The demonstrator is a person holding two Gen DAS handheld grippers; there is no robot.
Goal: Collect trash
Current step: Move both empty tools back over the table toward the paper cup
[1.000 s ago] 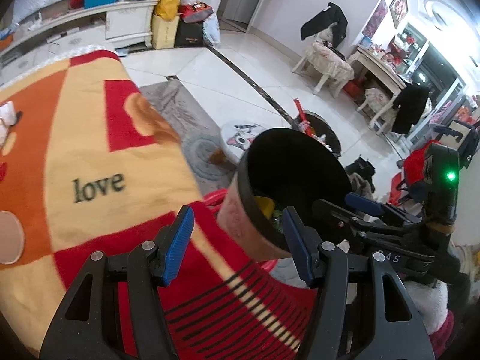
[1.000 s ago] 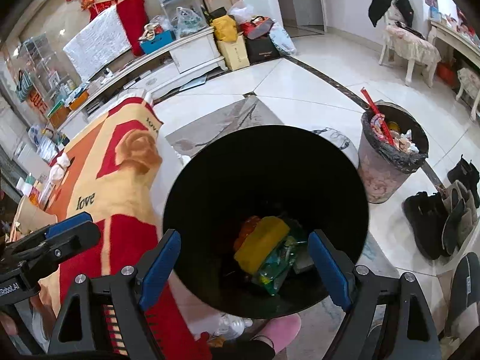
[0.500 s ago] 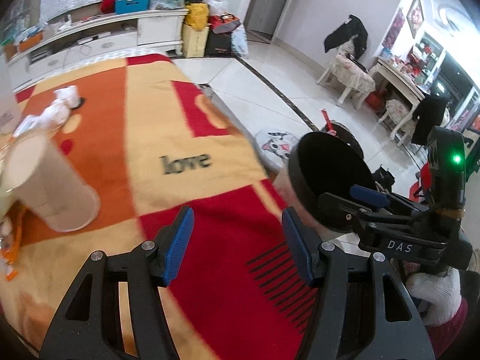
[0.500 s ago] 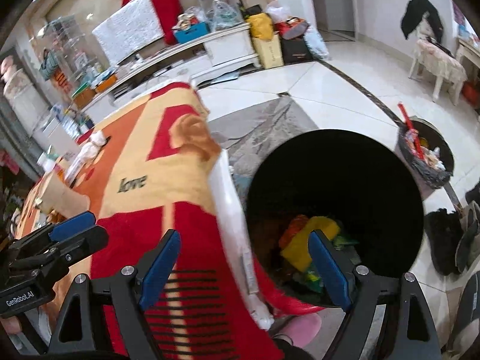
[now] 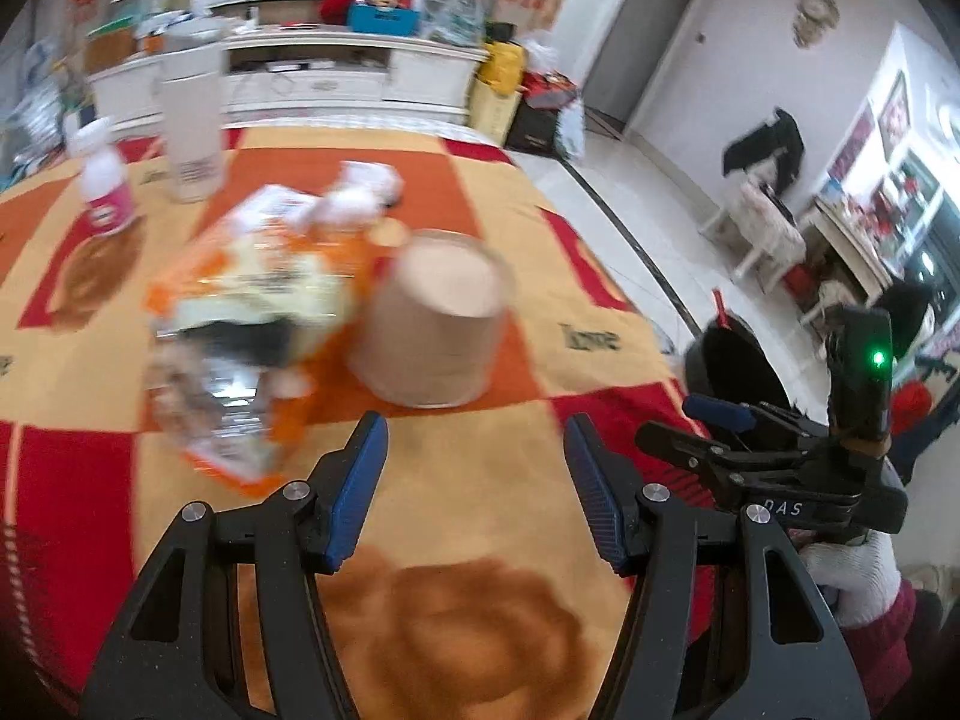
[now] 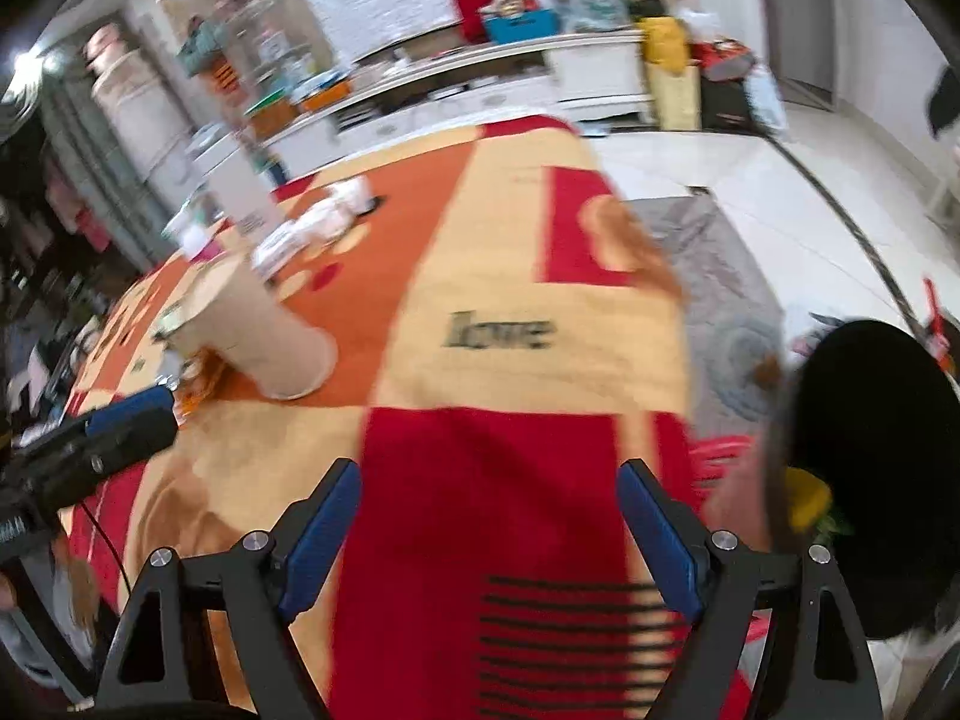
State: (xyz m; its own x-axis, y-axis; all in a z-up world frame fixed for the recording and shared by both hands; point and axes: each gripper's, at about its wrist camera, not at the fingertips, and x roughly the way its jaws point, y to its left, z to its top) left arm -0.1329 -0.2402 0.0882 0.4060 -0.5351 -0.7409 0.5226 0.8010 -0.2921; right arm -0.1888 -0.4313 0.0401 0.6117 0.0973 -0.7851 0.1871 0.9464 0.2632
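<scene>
A brown paper cup [image 5: 435, 321] lies on its side on the red and orange blanket-covered table [image 5: 540, 396]; it also shows in the right wrist view [image 6: 252, 330]. Left of it lies an orange and white snack wrapper [image 5: 252, 294] with crumpled clear plastic, and white crumpled tissues [image 5: 360, 192] lie behind. My left gripper [image 5: 474, 492] is open and empty, just short of the cup. My right gripper [image 6: 489, 534] is open and empty over the table's near edge. A black-lined trash bin [image 6: 870, 480] holding yellow trash stands off the table's right side.
A pink-labelled bottle [image 5: 102, 192] and a tall white cup [image 5: 189, 132] stand at the table's far left. A second full bin [image 5: 729, 354] stands on the tiled floor to the right. A white cabinet [image 5: 312, 78] lines the back wall.
Both grippers have swung left, away from the black bin and over the table. The left gripper now faces the paper cup and wrapper. The bin has slid to the right edge of both views.
</scene>
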